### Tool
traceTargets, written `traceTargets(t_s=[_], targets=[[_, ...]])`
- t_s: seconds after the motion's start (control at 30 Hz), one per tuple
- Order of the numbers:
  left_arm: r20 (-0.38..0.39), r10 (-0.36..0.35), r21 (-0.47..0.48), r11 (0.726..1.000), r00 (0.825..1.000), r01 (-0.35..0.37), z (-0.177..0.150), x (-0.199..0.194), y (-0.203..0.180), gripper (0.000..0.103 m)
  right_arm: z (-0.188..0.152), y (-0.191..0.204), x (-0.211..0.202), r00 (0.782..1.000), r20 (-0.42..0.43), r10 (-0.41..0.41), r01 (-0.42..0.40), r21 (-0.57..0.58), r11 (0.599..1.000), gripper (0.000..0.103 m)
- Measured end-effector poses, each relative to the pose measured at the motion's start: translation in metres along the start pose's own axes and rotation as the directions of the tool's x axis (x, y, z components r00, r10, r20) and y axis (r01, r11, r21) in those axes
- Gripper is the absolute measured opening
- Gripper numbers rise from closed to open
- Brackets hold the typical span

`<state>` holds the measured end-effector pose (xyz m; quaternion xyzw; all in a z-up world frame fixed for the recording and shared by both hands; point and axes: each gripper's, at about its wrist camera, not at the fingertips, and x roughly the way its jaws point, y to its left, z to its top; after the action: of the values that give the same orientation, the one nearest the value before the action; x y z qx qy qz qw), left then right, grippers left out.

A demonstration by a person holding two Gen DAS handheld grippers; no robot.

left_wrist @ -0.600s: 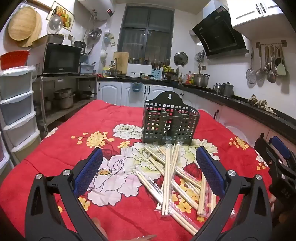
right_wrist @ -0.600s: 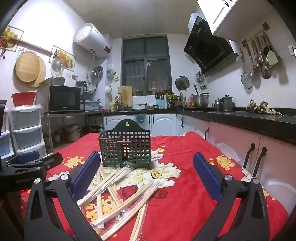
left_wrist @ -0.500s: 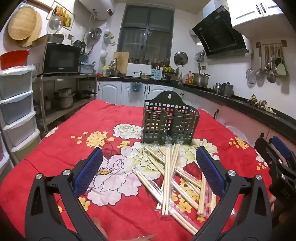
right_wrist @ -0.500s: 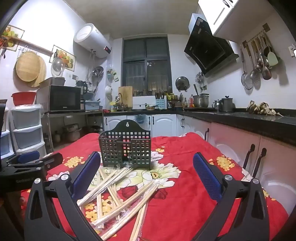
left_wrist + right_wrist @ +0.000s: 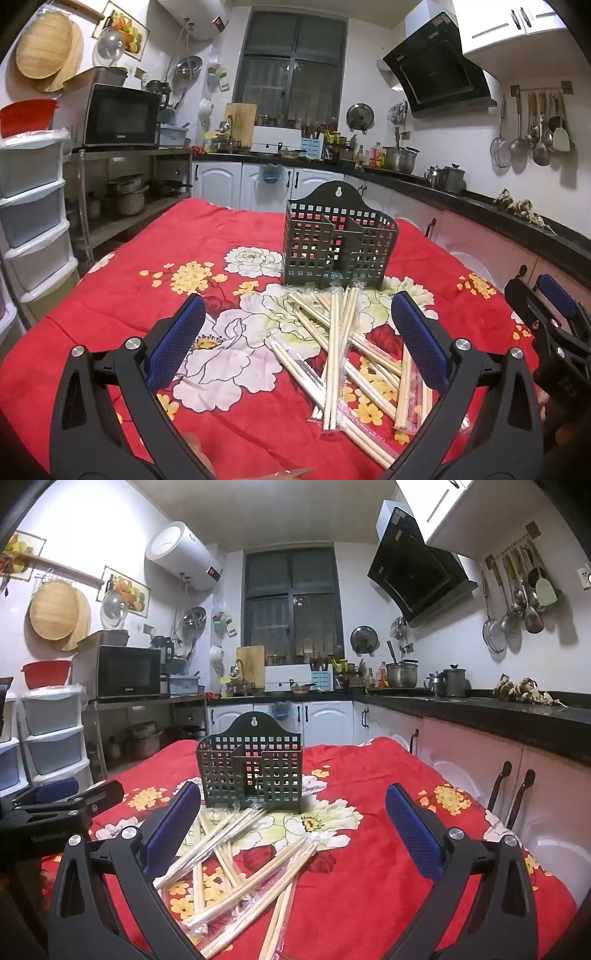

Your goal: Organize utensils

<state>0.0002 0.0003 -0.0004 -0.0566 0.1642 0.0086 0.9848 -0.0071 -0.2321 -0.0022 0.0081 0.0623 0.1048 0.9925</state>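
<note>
A dark grey perforated utensil holder stands upright on the red flowered tablecloth; it also shows in the right wrist view. Several plastic-wrapped pairs of wooden chopsticks lie in a loose pile in front of it, also in the right wrist view. My left gripper is open and empty, above the near side of the pile. My right gripper is open and empty, over the pile's right part. Each gripper shows at the edge of the other's view.
The table's right edge runs close to pink lower cabinets with dark handles. A stack of plastic drawers and a metal shelf with a microwave stand to the left. Kitchen counters line the back wall.
</note>
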Motion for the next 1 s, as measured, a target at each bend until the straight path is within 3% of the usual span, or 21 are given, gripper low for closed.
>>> traceTargets(t_s=[1.0], targets=[[0.000,-0.001,0.000,1.000,1.000,0.001,0.0015,-0.0064,-0.0043,0.093,-0.0029,-0.0062,0.0044,1.000,-0.023,-0.010,0.011,0.021,1.000,0.097]])
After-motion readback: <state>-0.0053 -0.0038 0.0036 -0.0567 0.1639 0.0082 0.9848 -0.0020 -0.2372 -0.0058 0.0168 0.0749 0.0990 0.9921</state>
